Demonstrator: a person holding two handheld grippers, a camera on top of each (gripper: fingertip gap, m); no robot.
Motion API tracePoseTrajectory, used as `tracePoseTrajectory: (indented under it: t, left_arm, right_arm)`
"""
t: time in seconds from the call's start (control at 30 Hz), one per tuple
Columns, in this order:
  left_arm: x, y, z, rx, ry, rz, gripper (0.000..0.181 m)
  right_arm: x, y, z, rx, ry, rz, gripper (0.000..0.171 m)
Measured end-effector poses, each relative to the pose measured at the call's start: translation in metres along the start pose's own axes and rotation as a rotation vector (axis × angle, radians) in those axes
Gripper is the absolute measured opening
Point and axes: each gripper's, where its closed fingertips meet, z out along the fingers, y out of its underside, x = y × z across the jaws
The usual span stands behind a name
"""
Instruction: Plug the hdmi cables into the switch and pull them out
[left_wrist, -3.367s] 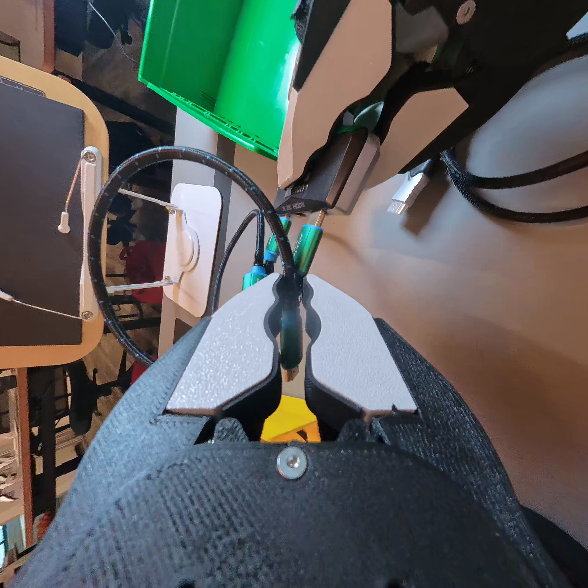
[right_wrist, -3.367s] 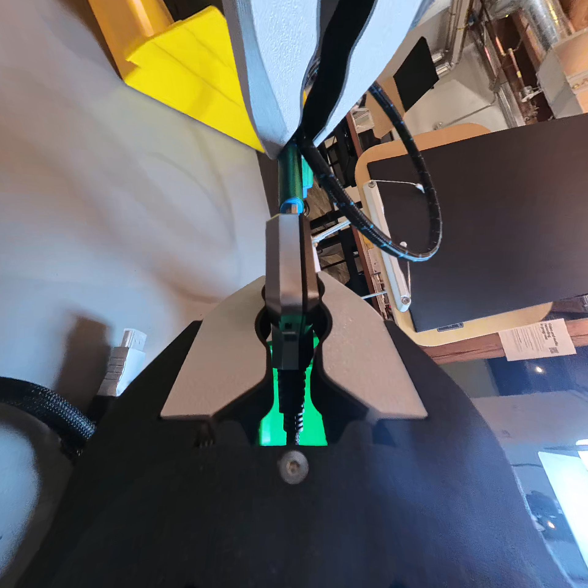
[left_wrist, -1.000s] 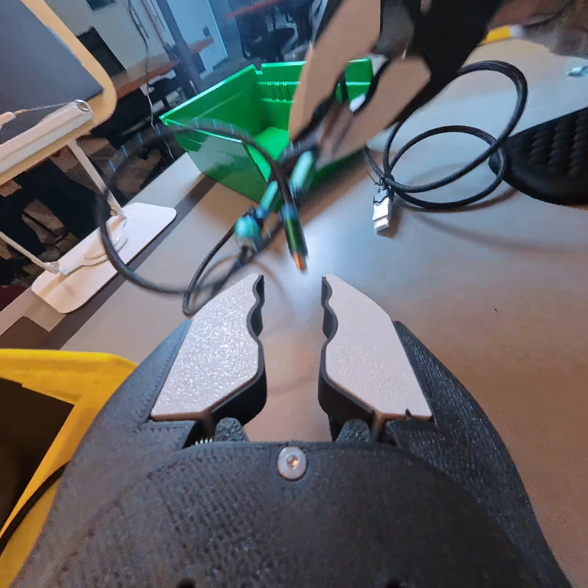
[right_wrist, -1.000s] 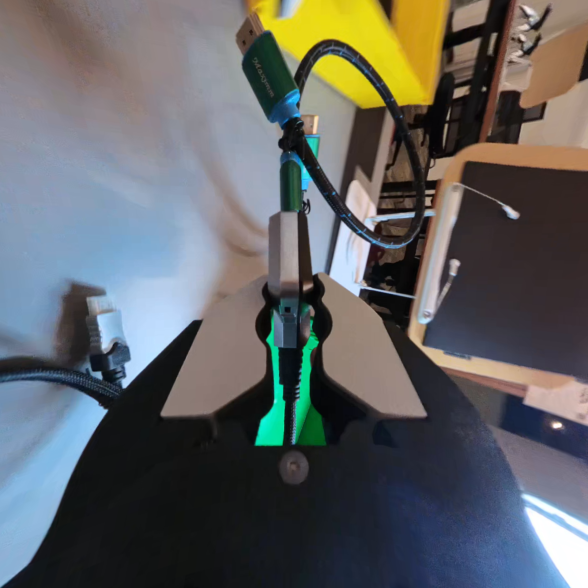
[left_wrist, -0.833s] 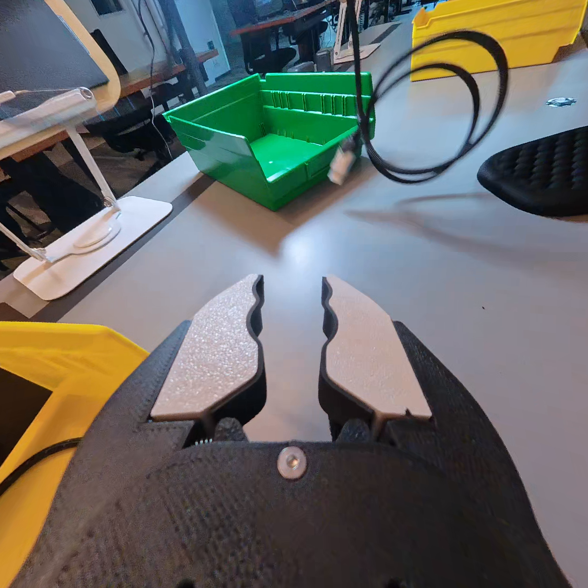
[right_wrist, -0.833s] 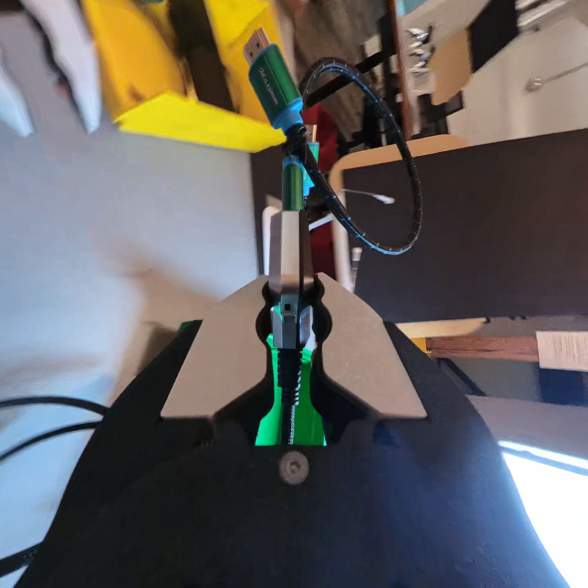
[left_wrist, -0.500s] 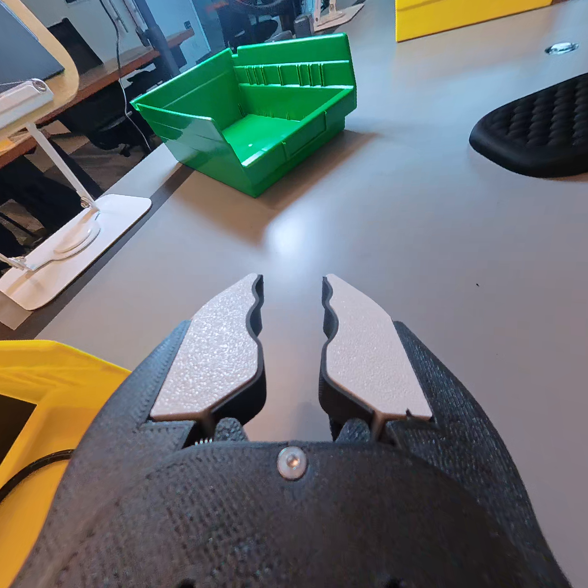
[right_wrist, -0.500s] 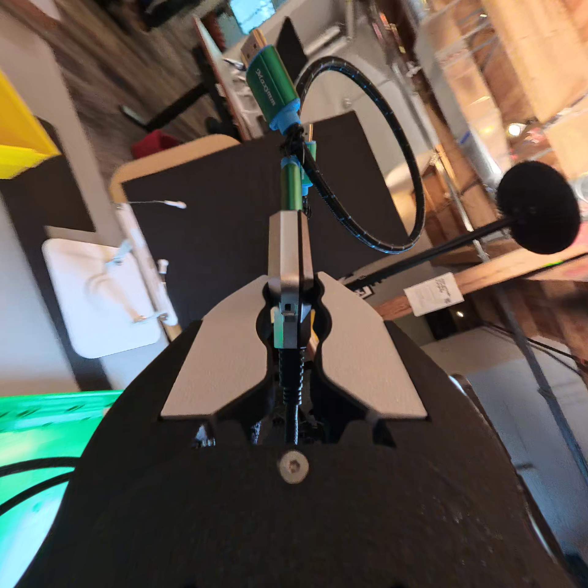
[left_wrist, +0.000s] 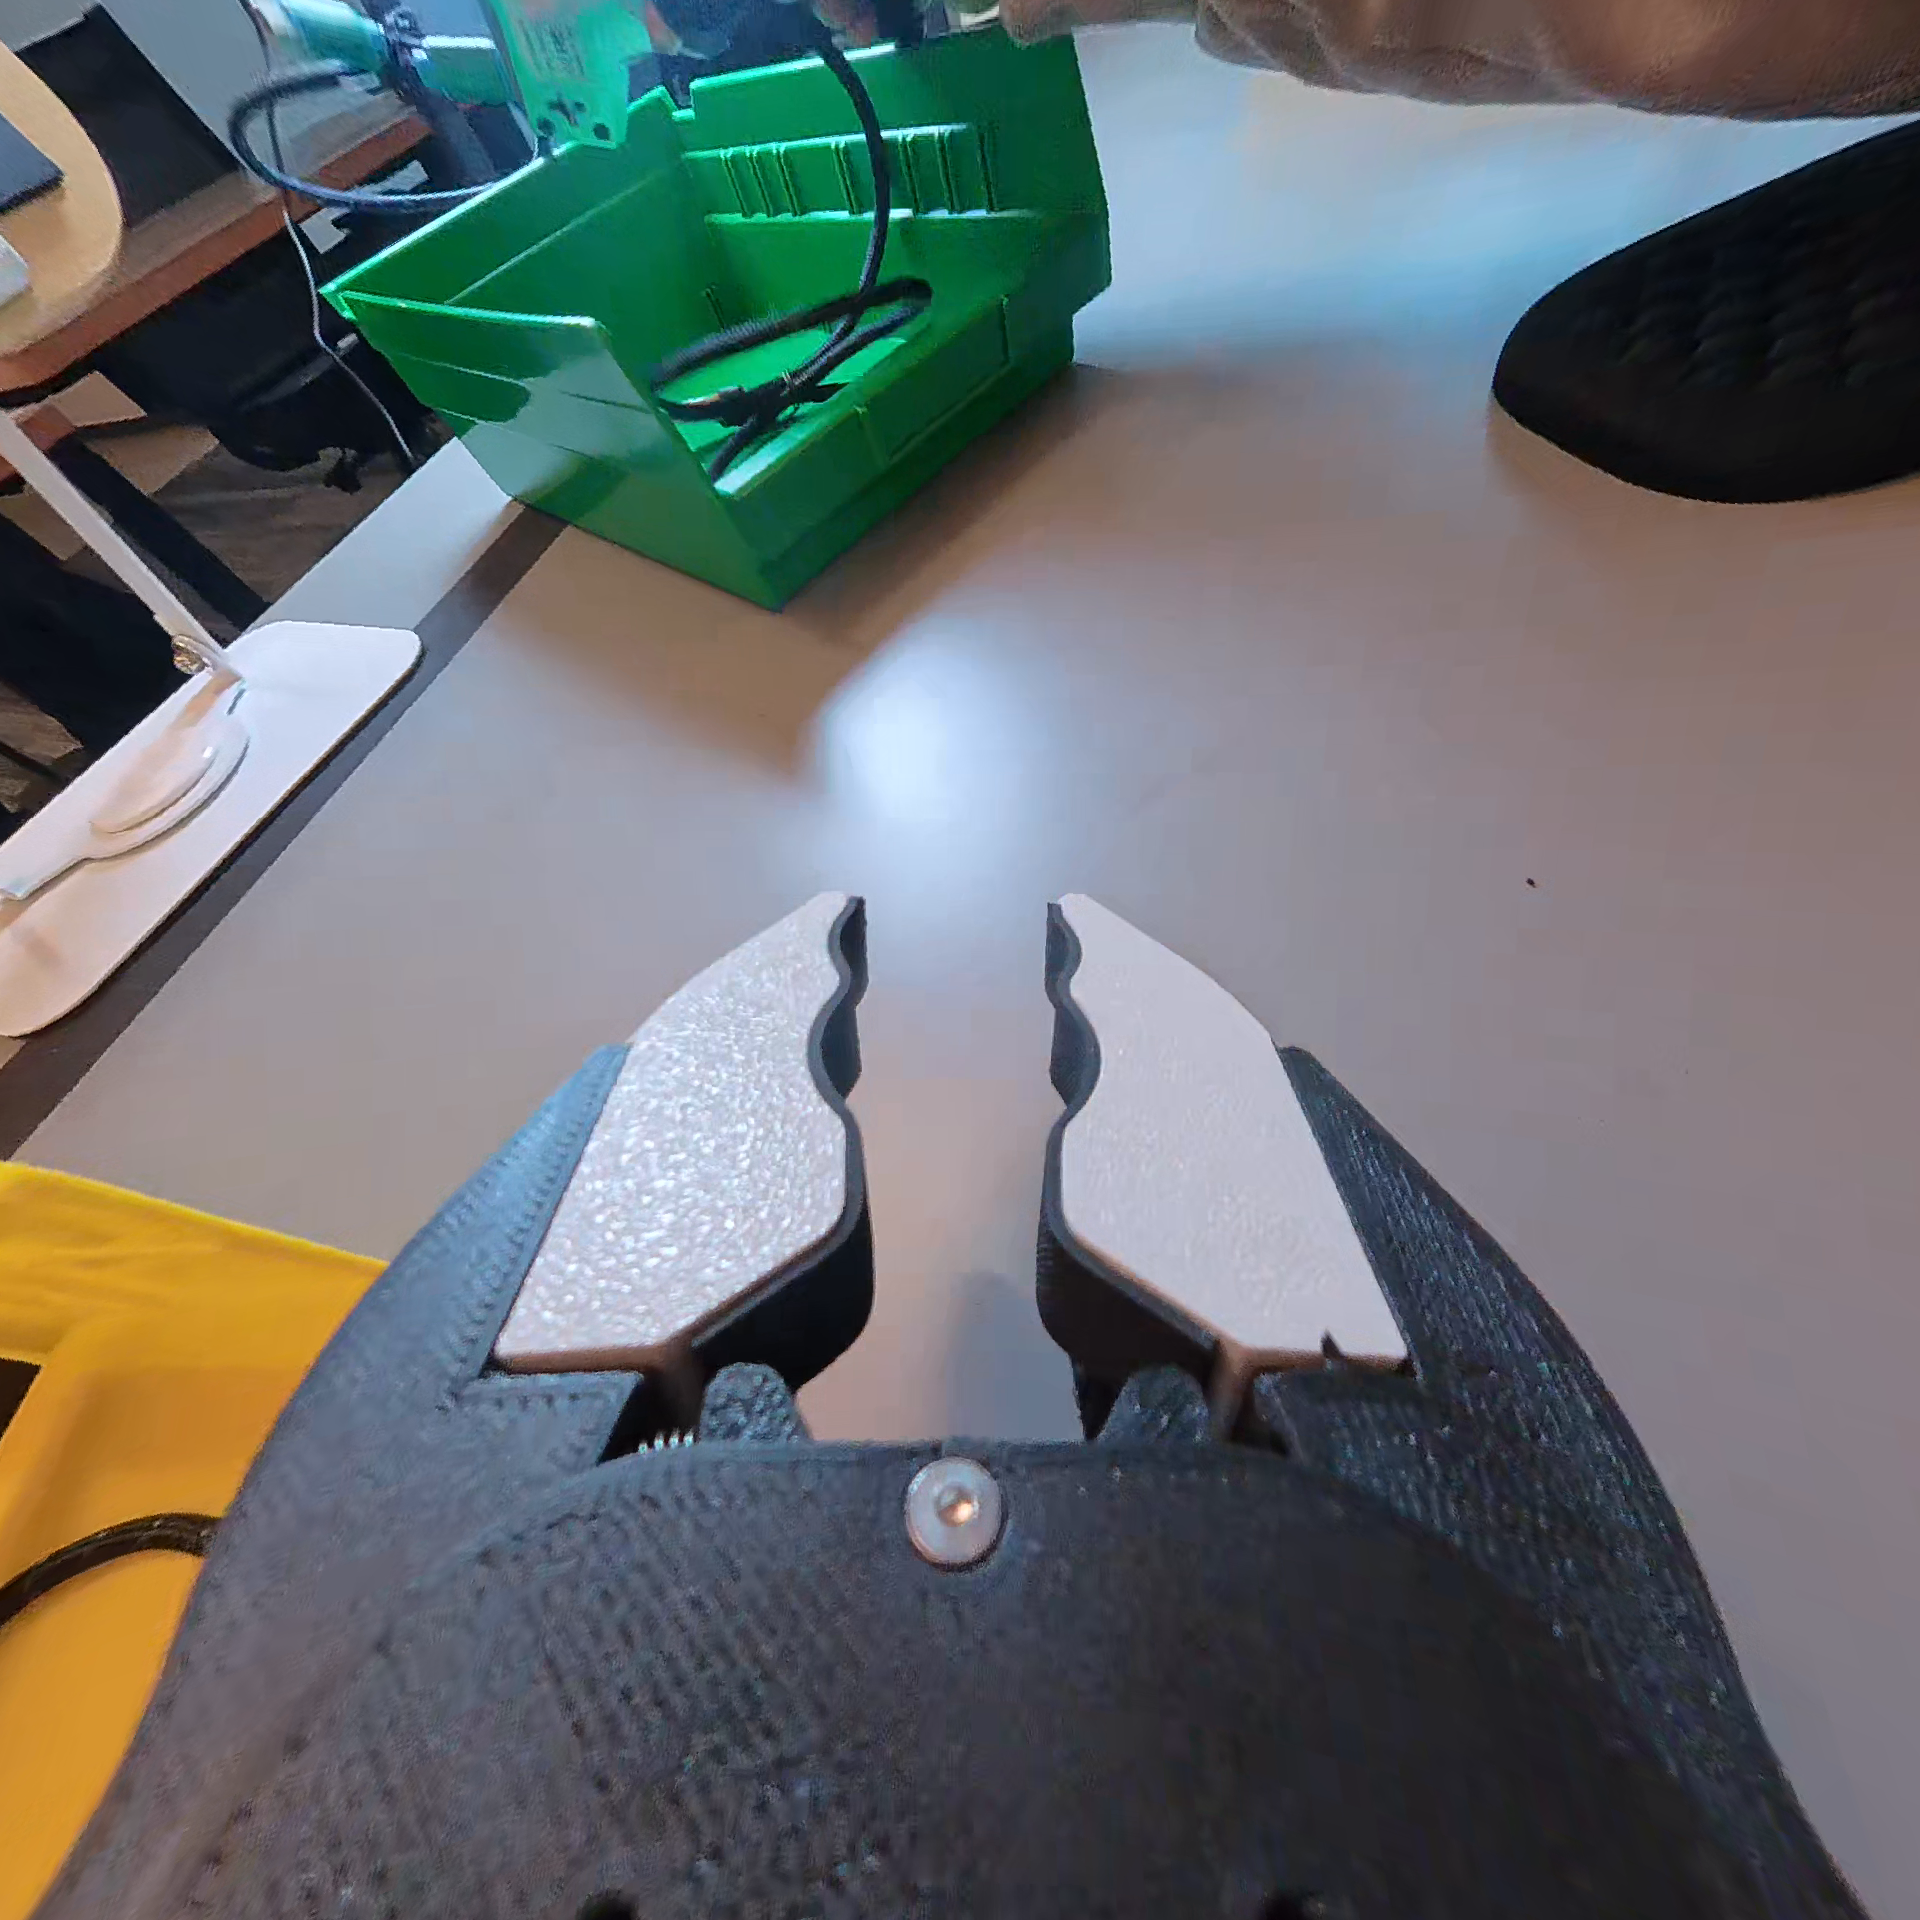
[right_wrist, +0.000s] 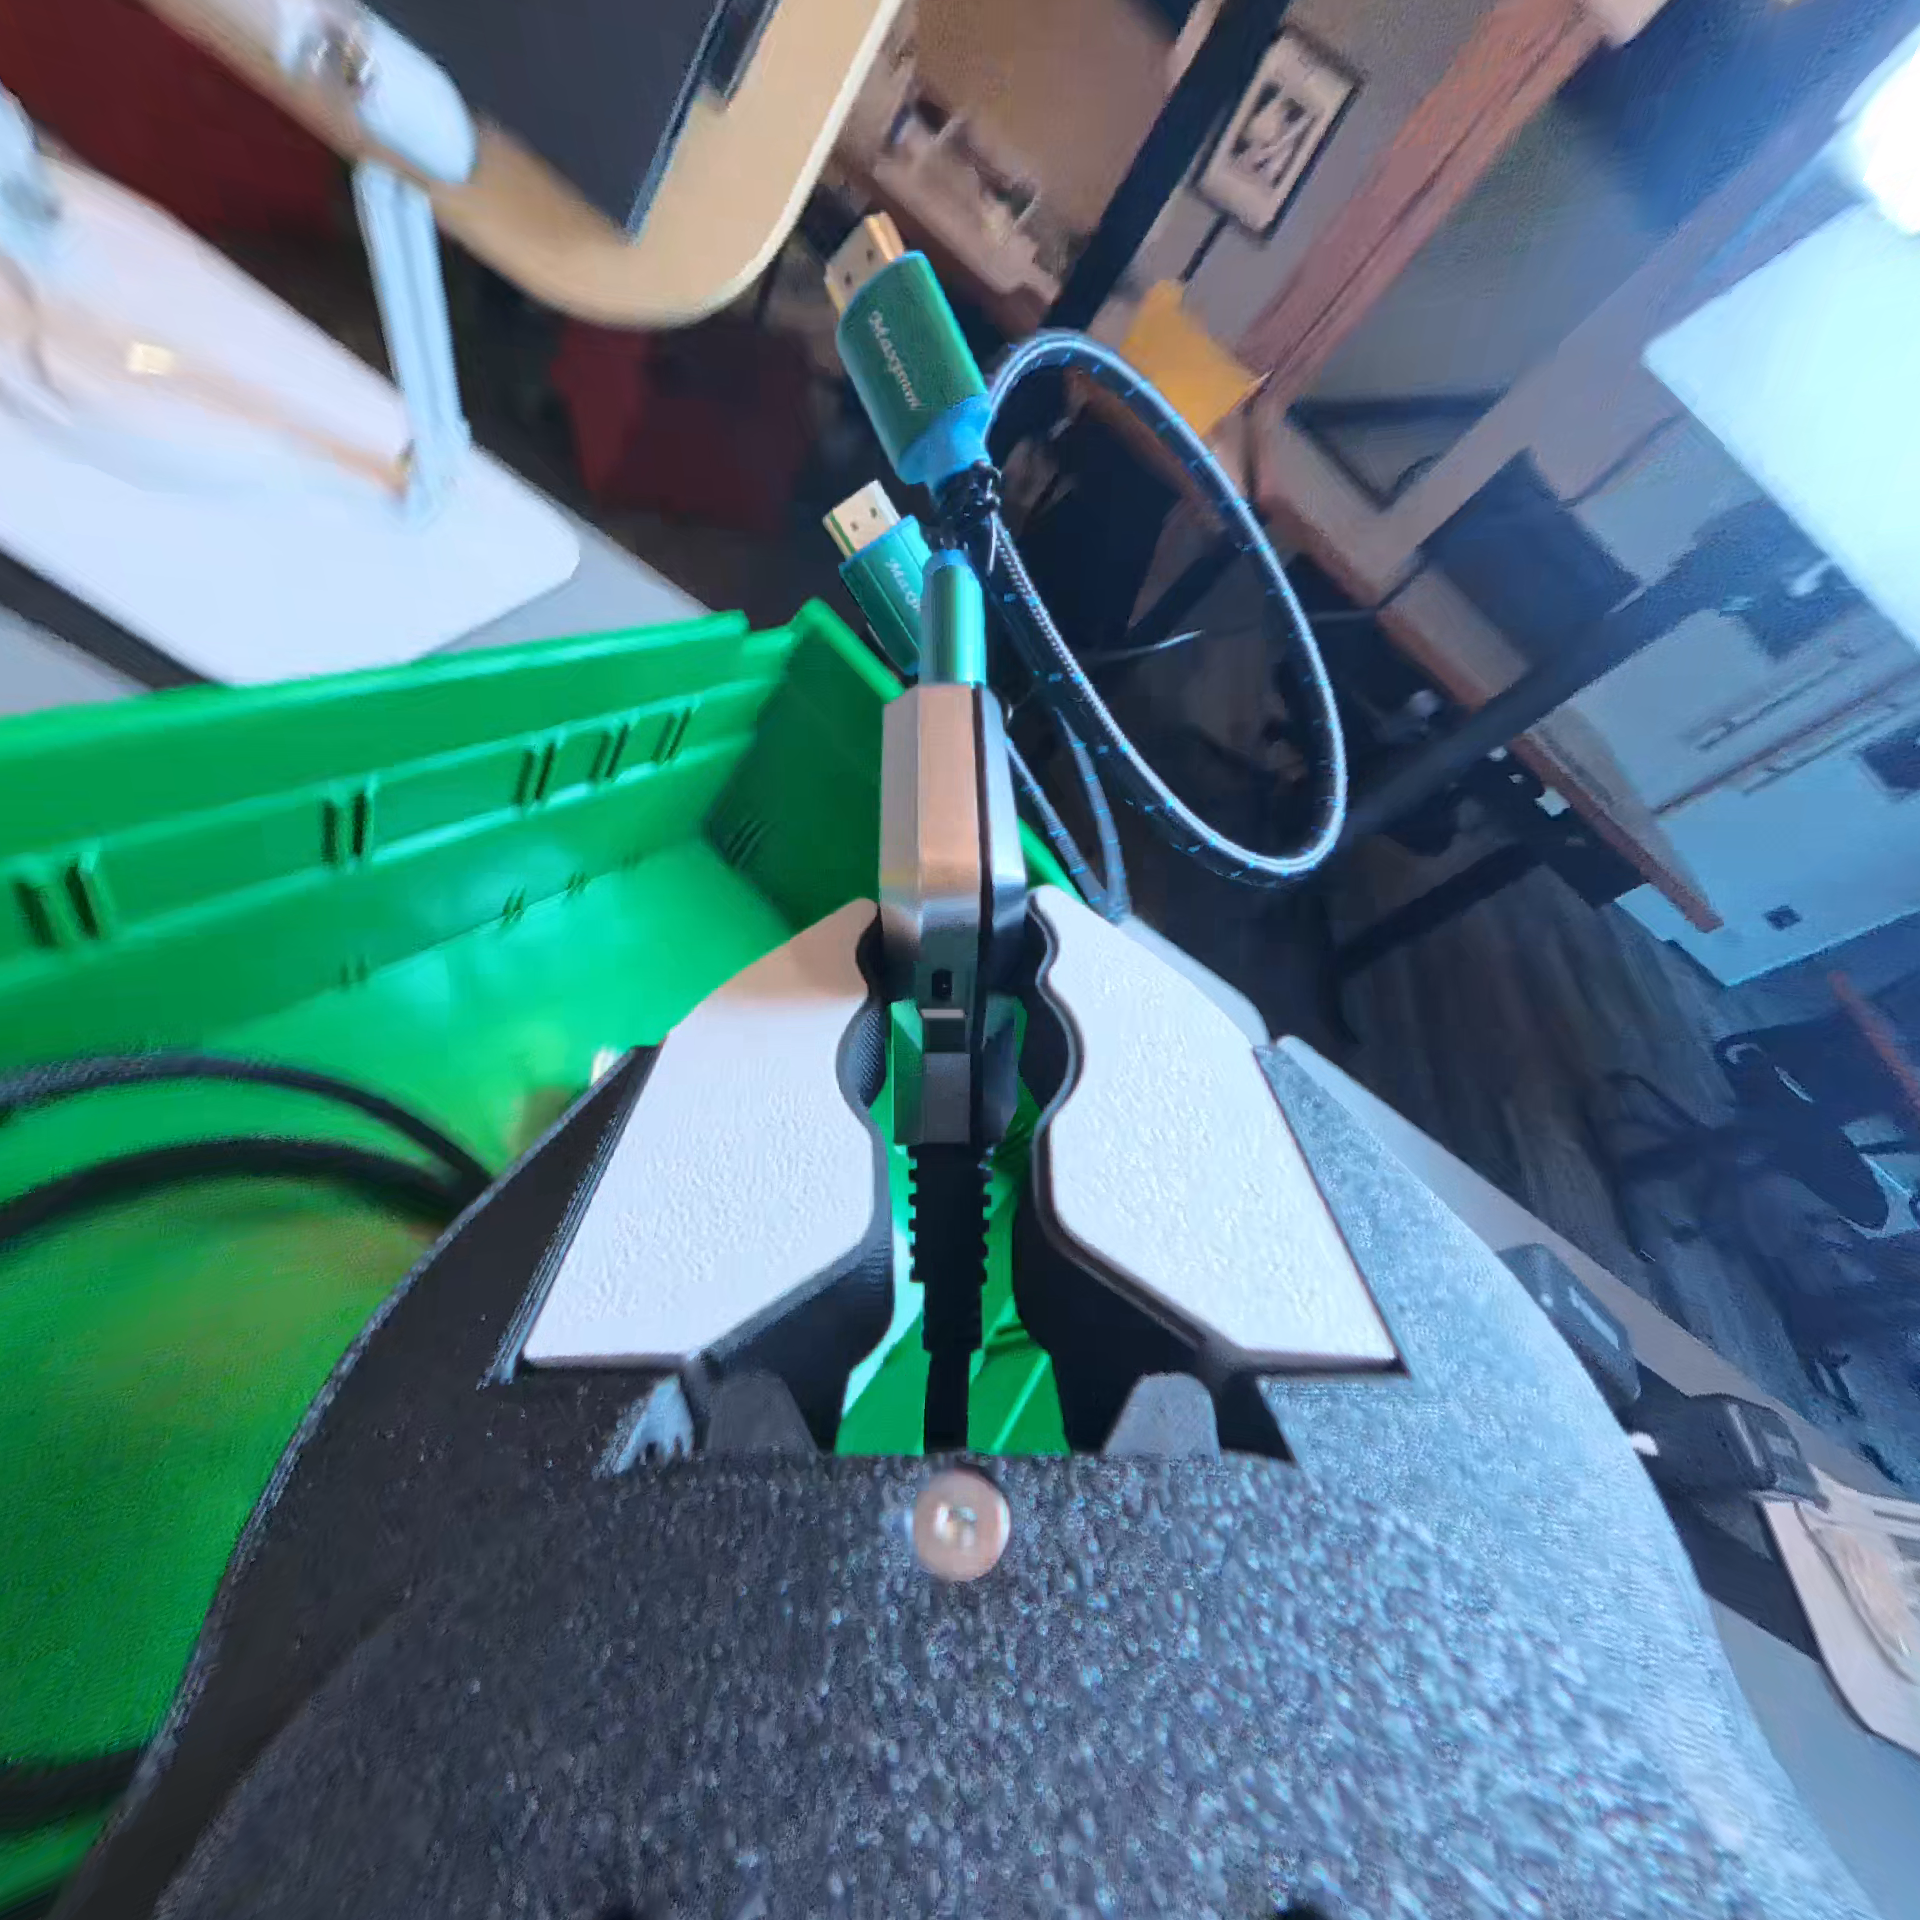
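So the biggest thing out here is the grey table (left_wrist: 1299, 727), and on it sits a green bin (left_wrist: 914, 239) with a loop of black braided cable (left_wrist: 790, 353) already dropping into it. A yellow bin (left_wrist: 125, 1382) sits right by the left gripper (left_wrist: 953, 920), which hovers low over bare tabletop with its jaws parted and nothing between them.

The action is at the right gripper (right_wrist: 951, 914), up over the green bin. It's clamped tight on the switch (right_wrist: 935, 821), a slim grey metal block, pinched across its thin sides near the back end where the black cable's strain relief comes out. Looks like a solid, light little brick, probably slick on those metal faces, so I'd say gripping near the cable end is the sane spot.

One green plug (right_wrist: 951, 634) is seated in the front of the switch. Two more green connectors hang free: the bigger-looking one (right_wrist: 909, 358) up top and a second one (right_wrist: 883, 571) just beside the switch, joined by a springy blue-flecked braided lead (right_wrist: 1278, 644) that holds its own loop. Stiff-ish cable, so it'll tug back. Grab plugs by the shell, not the lead.

There's lettering on the green shells, a brand mark I'd guess.
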Motion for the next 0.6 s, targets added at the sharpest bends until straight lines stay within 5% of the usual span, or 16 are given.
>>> tracePoseTrajectory:
  t: [0.13,0.43,0.6]
  left_arm:
    - [0.002,0.001,0.002,-0.013,-0.006,0.018,0.033]
    - [-0.006,0.003,-0.001,-0.015,-0.043,0.002,0.032]
    - [-0.026,-0.009,-0.017,0.052,-0.109,-0.061,0.034]
  right_arm:
    - [-0.039,0.020,0.000,-0.184,-0.188,-0.083,0.024]
    - [-0.074,0.047,0.001,-0.443,-0.266,-0.487,0.033]
    - [-0.081,0.011,-0.027,-0.300,-0.394,-0.221,0.055]
